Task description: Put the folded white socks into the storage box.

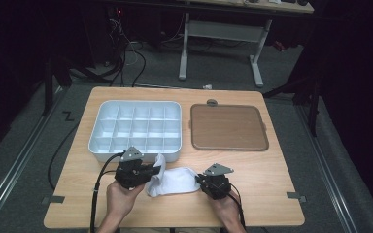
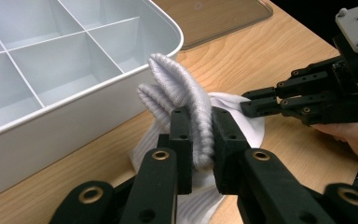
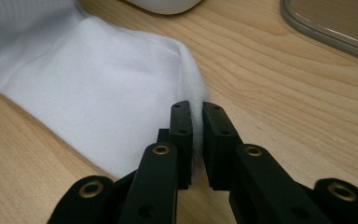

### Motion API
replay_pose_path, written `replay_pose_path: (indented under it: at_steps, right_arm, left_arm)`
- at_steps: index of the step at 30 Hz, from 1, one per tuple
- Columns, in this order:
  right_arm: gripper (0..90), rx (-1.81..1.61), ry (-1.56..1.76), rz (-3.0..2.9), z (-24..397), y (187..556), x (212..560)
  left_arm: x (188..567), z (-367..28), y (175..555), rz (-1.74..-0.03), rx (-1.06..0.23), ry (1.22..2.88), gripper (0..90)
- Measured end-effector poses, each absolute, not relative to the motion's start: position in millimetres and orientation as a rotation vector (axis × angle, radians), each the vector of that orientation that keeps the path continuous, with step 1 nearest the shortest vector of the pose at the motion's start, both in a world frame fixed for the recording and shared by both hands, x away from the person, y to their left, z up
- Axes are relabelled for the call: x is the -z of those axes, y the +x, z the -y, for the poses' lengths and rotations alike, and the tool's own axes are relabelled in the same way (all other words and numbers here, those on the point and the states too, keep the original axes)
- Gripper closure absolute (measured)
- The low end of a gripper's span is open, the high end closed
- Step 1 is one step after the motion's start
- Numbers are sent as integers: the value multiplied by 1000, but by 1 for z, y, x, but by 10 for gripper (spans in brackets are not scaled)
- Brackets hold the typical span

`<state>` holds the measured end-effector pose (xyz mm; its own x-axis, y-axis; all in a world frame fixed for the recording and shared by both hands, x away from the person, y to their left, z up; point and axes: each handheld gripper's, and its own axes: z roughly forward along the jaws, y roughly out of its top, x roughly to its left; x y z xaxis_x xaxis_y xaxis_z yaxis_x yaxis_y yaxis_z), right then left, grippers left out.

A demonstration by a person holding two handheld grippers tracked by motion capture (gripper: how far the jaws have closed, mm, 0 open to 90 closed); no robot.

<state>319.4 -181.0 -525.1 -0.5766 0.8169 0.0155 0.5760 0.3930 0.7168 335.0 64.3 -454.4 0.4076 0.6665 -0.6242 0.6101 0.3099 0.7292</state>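
- The white sock (image 1: 172, 180) lies on the table (image 1: 267, 174) stretched between my two sets of fingers, its long axis running straight from my left hand to my right.
- The ribbed cuff end is bunched up and stands between my left fingers (image 2: 181, 135), which are clamped narrow on it; the folds rise just above the tips.
- The smooth toe end lies flat, and its edge is pinched between my right fingers (image 3: 182, 126), drawn close together on the cloth.
- So each hand has one end: neither is nearer, and the sock's middle sags onto the wood between them.
- The white divided tray (image 1: 135, 128) sits just beyond my left fingers, its near wall almost touching the cuff; from my right fingers it lies ahead and across to the left.
- The brown lid (image 1: 228, 127) lies ahead of my right fingers, well apart from the sock.
- I judge that the next move, folding or lifting toward the tray, turns on that left-to-right axis.
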Motion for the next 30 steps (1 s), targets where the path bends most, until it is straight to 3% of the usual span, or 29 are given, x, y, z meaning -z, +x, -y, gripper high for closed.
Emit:
replay_pose_path:
  at_steps: [30]
  right_arm:
    - [821, -1008, 1141, -2306, 172, 314, 531]
  left_arm:
    - [477, -9, 340, -1243, 25, 1463, 804]
